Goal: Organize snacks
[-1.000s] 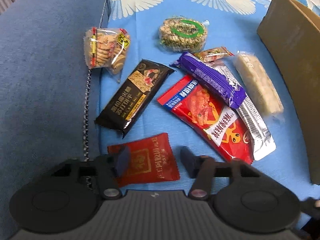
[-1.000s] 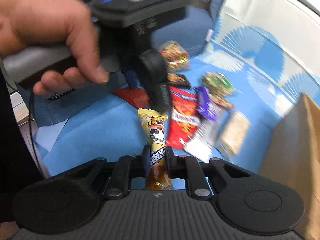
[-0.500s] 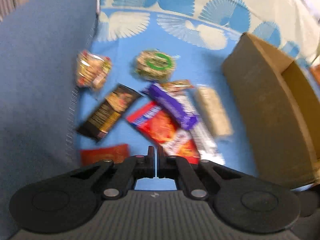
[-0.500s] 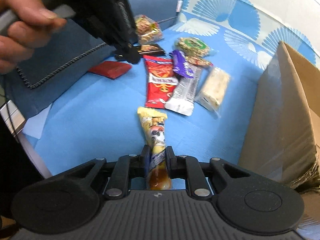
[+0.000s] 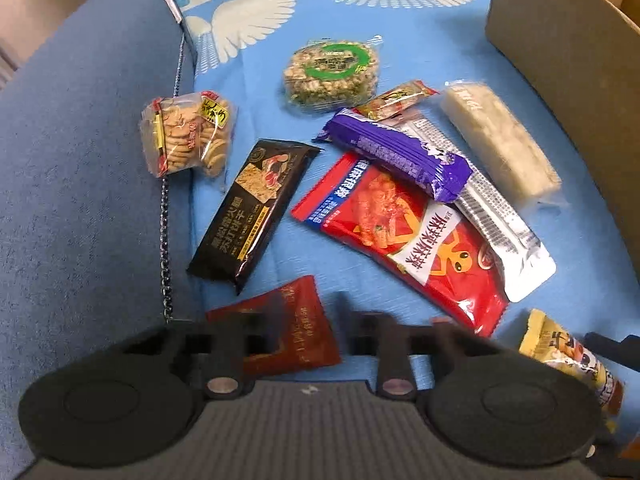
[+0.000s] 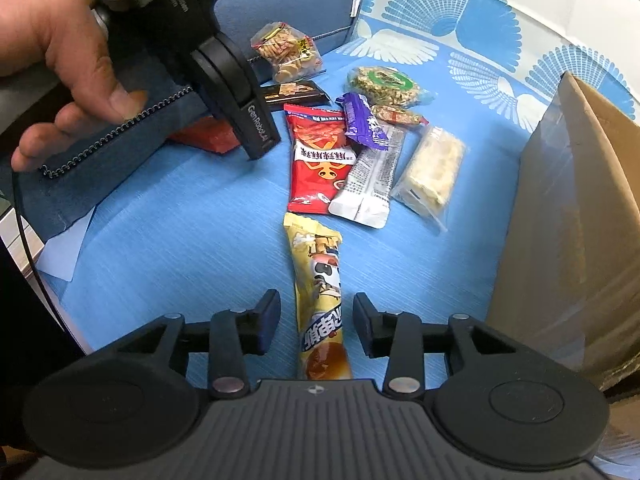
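The right gripper [image 6: 316,320] was letting go: its fingers were spreading, both pads clear of the long yellow snack stick [image 6: 320,292], which lay flat on the blue cloth [image 6: 180,240] between them, pointing toward the pile. The risk there, I thought, was a finger catching the wrapper on the way out and dragging the stick crooked or against the big red packet [image 6: 316,160] just beyond.

Over on the other side, the left gripper [image 5: 310,314] hung above the small dark red sachet [image 5: 298,344], fingers blurred but apart, one of them over the sachet's edge. That sachet was flat and slick; a pinch could easily slide off it or bunch the cloth instead.

The cardboard box [image 6: 580,200] stood at the right, well apart from the sachet, and a weak grip might drop it on the way.
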{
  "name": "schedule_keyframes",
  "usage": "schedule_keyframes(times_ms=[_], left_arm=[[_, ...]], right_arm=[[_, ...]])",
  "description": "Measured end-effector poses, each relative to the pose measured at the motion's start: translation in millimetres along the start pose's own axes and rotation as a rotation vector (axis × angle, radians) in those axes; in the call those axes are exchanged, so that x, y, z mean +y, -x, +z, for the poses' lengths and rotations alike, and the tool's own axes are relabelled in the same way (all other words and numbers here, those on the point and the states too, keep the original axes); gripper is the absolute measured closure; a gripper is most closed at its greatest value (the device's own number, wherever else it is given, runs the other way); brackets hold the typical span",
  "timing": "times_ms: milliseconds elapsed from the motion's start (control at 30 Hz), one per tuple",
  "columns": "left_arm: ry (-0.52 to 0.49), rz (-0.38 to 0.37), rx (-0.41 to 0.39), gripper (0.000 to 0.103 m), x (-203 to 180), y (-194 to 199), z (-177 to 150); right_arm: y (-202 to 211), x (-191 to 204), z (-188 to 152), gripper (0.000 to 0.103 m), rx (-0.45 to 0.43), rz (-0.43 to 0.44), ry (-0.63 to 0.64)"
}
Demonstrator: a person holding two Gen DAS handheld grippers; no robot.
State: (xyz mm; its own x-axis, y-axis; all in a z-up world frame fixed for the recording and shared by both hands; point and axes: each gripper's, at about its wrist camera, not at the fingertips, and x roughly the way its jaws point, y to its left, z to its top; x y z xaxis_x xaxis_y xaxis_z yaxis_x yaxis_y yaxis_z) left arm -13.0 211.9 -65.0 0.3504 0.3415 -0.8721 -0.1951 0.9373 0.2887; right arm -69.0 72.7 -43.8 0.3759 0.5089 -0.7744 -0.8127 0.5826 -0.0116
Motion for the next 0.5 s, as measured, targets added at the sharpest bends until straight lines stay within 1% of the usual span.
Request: schedule_keyframes(times_ms=[33,133,167,233,300,333,367,400,467,500], left_arm=[[-0.001,0.010,0.004,0.103,0.0,-1.4,-0.1],[0.042,-0.011,-0.020,0.103,8.7,4.7,1.6],[0.052,-0.012,-0.036,0.103,11.9,9.0,4.8],[0.092,-0.059,-0.094,0.103,18.8,21.6,6.6],[0.155,-0.135,-0.157,0.103,28.2,39.7,5.5],[0.192,-0.191,-0.181,0.103,33.0,46.5,5.3],[0.248,-0.276,-0.201,0.103,40.2,52.8,3.3],[0.293,-0.344,-0.213,0.103,45.1,55.8,3.4],[0.355,-0.479,-0.224,0.103,51.0,60.1,1.5],[0.358,-0.491,-0.221,0.103,49.3,61.2,1.8]], right_arm=[[-0.5,-0.2,0.0,0.061,0.000,0.001,0.000],[-0.9,0.0,-0.1,0.061,0.000,-0.001,-0.001],[-0.7,0.1,-0.4,0.061,-0.001,-0.002,0.002],[-0.5,0.9,-0.6,0.061,-0.003,-0.005,0.010],[-0.5,1.3,-0.7,0.062,-0.005,-0.006,0.014],[-0.3,1.3,-1.0,0.064,-0.007,-0.005,0.016],[0.0,1.3,-0.9,0.069,-0.009,-0.008,0.018],[0.2,1.5,-1.0,0.072,-0.012,-0.012,0.019],[0.9,0.6,-0.9,0.077,-0.015,-0.017,0.017],[1.1,0.0,-0.7,0.078,-0.017,-0.018,0.013]])
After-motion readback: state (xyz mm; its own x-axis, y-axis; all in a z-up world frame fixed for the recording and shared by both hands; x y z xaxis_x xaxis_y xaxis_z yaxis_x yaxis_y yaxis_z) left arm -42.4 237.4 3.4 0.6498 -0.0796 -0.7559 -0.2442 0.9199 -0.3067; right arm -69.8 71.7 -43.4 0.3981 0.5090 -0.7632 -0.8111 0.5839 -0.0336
